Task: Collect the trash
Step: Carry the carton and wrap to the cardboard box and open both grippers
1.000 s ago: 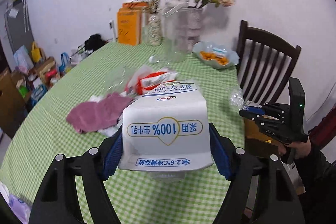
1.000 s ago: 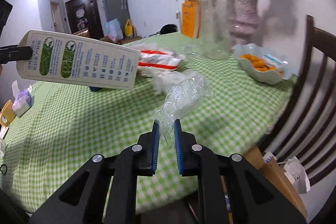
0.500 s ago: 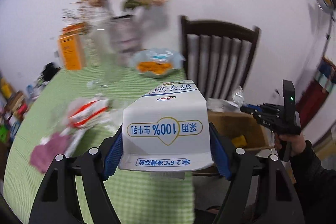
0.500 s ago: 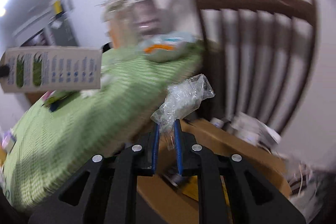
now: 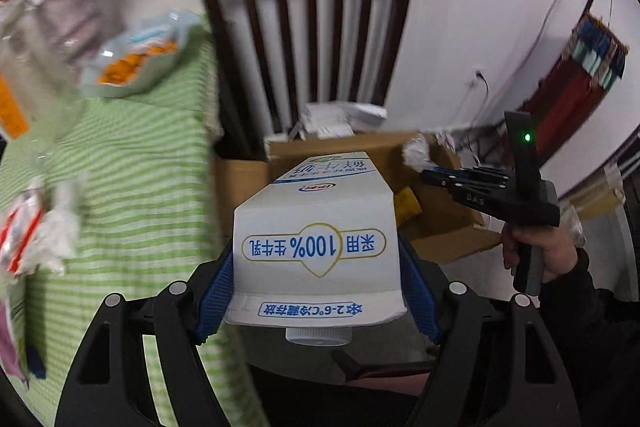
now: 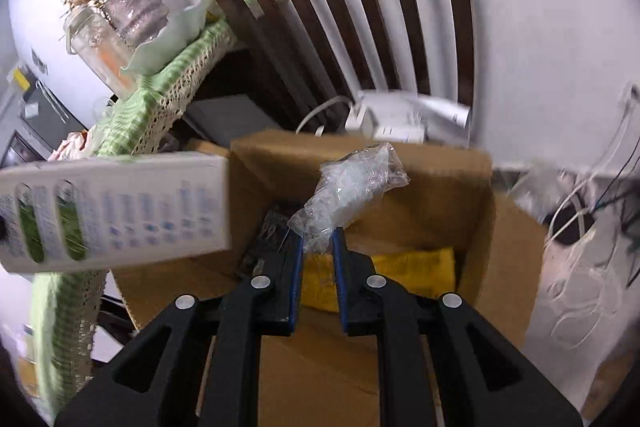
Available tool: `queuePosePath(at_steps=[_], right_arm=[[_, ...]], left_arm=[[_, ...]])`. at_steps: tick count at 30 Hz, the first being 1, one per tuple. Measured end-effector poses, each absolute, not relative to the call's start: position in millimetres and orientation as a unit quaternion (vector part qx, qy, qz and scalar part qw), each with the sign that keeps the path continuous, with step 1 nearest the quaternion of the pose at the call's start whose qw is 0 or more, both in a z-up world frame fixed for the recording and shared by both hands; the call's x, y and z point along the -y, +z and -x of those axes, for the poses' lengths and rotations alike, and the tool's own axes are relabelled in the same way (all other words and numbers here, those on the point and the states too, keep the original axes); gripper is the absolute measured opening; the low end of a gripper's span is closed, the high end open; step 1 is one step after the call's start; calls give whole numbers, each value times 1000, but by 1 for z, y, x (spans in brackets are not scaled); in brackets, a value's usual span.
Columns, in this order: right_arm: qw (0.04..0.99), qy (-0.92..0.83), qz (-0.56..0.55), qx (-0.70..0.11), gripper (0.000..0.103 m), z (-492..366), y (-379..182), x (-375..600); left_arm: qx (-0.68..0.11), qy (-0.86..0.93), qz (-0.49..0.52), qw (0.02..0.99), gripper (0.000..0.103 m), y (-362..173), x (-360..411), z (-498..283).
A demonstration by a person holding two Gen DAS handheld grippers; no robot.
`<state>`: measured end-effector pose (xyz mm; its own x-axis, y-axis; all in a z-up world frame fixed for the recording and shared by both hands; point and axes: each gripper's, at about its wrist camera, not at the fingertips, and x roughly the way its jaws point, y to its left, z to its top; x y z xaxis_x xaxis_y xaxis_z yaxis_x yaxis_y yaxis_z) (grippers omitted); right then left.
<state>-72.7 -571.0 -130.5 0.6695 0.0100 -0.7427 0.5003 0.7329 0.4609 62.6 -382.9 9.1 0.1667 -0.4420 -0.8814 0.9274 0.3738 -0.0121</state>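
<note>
My left gripper [image 5: 318, 291] is shut on a white milk carton [image 5: 316, 239] with blue print, held off the table's right edge, near an open cardboard box [image 5: 436, 223]. The carton also shows at the left of the right wrist view [image 6: 112, 211]. My right gripper [image 6: 316, 251] is shut on a crumpled clear plastic wrapper [image 6: 348, 195] and holds it above the box [image 6: 484, 227], which holds a yellow item [image 6: 416, 267] and a dark item. The right gripper also shows in the left wrist view [image 5: 428, 175], over the box.
A dark wooden chair [image 5: 304, 3] stands behind the box. The green checked table [image 5: 128, 179] at the left carries a bowl of orange snacks [image 5: 136, 59], vases and a red and white wrapper [image 5: 20, 227]. A white paper bag [image 6: 580, 291] stands right of the box.
Both grippers have swung right, from over the table to the cardboard box beside the chair, each still holding its item. The right gripper now points down into the box.
</note>
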Motion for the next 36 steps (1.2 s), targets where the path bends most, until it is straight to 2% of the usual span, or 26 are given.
queuePosePath(at_steps=[1, 2, 3, 12, 16, 18, 22, 27, 36], right_arm=[[844, -144, -354, -376, 54, 77, -133, 574], [841, -154, -364, -369, 67, 81, -132, 577], [840, -166, -372, -358, 75, 86, -129, 579], [851, -205, -378, -300, 75, 114, -100, 594], [851, -210, -376, -301, 75, 115, -101, 596], [850, -213, -373, -304, 75, 115, -103, 595], [849, -211, -375, -306, 75, 113, -107, 594], [858, -206, -359, -306, 75, 107, -98, 585], [872, -200, -329, -303, 75, 90, -75, 566]], left_arm=[[-435, -484, -290, 701, 72, 1, 394, -60], [-441, -486, -293, 696, 72, -4, 403, -57], [-448, -488, -297, 687, 72, -12, 415, -54], [-500, -515, -329, 614, 73, -63, 487, -18], [-530, -513, -318, 595, 74, -76, 498, -9], [-522, -530, -312, 590, 74, -70, 496, -3], [-484, -560, -298, 602, 83, -43, 484, 1], [-455, -550, -279, 642, 83, -20, 467, -10], [-414, -486, -181, 749, 83, 27, 410, -53]])
